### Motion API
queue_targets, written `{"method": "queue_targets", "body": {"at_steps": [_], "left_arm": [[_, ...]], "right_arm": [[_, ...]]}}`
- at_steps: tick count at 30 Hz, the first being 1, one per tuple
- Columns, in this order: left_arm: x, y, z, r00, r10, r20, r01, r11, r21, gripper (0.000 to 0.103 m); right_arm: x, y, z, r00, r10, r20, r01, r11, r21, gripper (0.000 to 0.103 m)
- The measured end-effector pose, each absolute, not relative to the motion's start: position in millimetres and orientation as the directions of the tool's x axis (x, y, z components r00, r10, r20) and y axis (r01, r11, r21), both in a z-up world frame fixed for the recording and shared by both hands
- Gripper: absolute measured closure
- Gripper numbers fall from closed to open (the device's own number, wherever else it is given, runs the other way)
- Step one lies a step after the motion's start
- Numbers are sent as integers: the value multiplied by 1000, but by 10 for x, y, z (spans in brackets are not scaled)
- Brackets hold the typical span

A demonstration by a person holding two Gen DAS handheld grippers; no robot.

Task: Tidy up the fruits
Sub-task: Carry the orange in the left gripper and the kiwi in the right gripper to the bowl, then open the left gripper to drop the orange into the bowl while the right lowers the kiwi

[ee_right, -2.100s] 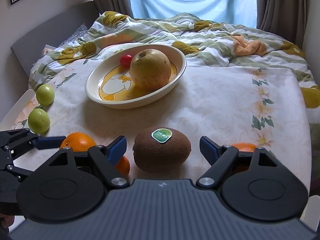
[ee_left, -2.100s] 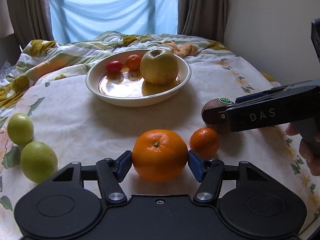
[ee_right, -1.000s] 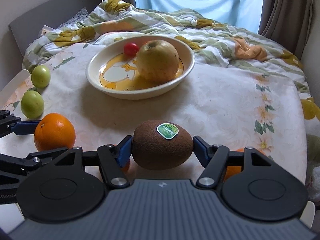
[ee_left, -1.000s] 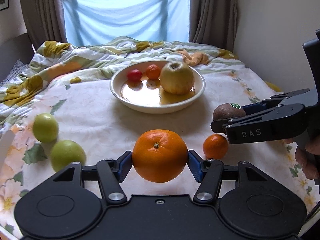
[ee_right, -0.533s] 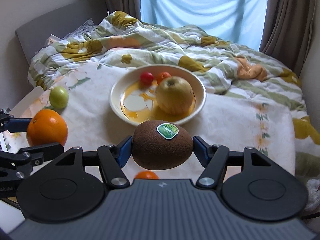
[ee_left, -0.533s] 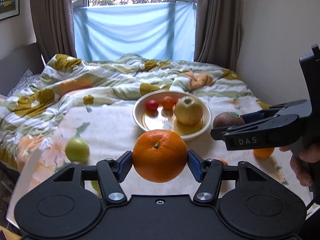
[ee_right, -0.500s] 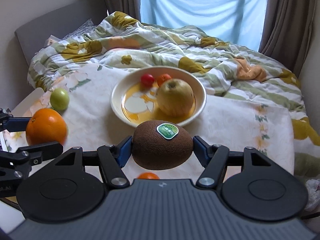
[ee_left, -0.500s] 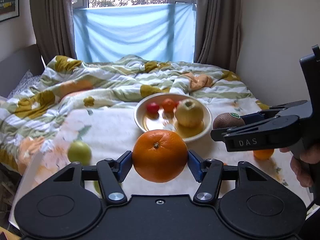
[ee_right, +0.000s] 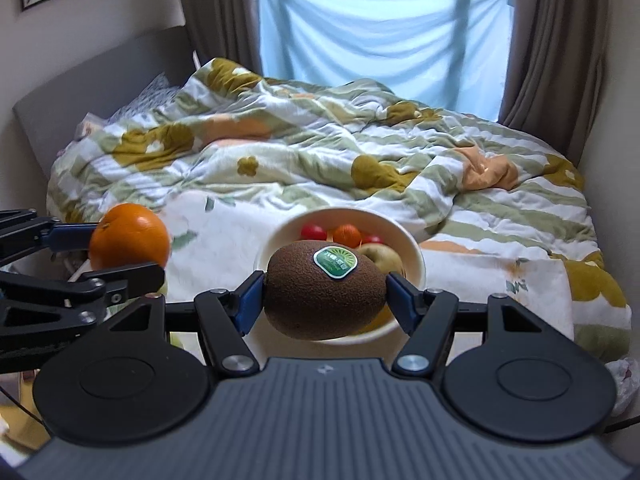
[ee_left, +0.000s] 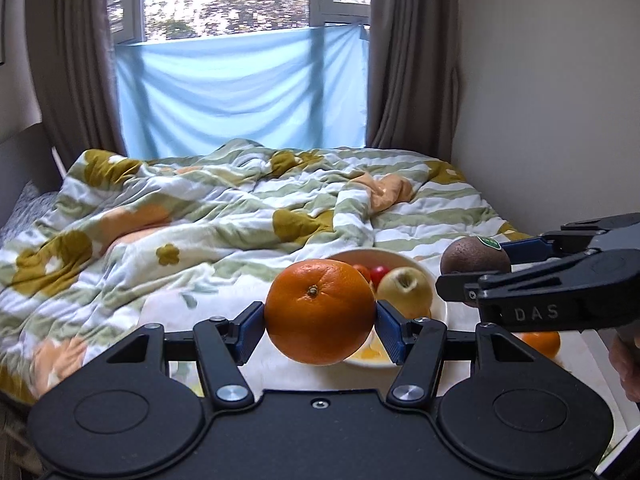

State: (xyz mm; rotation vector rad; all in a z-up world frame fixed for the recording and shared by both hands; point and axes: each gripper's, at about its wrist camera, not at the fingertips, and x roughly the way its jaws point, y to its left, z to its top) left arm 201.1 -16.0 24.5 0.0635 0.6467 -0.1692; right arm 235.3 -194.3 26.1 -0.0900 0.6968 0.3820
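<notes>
Your left gripper (ee_left: 320,318) is clamped on the orange (ee_left: 320,312), one blue pad pressing each side, and the fruit hangs clear of the cloth. Your right gripper (ee_right: 324,292) has the kiwi (ee_right: 324,290) pinched the same way, sticker (ee_right: 335,263) facing up, also held in the air. Straight ahead of the right tool and below it sits the bowl (ee_right: 416,256), partly hidden behind the kiwi; in it you can see an apple (ee_right: 384,258), two small red fruits and a small orange one (ee_right: 346,235). From the left tool the bowl (ee_left: 438,304) lies ahead and a little to the right, just behind the orange, with the apple (ee_left: 404,290) showing past the right pad. The right gripper (ee_left: 476,260) with its kiwi (ee_left: 474,260) is to the right of the left tool, at about the same height as the orange. Below that gripper a mandarin (ee_left: 540,342) lies on the cloth, to the right of the bowl. Beyond the bowl is a rumpled quilt (ee_right: 360,160).
</notes>
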Motion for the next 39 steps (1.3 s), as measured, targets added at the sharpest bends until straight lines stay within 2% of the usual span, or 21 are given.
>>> {"method": "queue_targets", "body": {"at_steps": [9, 21, 39], "left_arm": [[2673, 34, 77, 731, -238, -639, 298, 954, -14, 39], [3420, -29, -441, 618, -335, -711, 447, 894, -33, 39], [3624, -376, -1028, 522, -308, -796, 560, 827, 47, 37]], "right_arm": [[2676, -1743, 168, 714, 228, -662, -248, 967, 65, 23], [3065, -1669, -137, 698, 103, -708, -79, 995, 68, 23], [3308, -1804, -299, 689, 40, -724, 10, 998, 65, 23]]}}
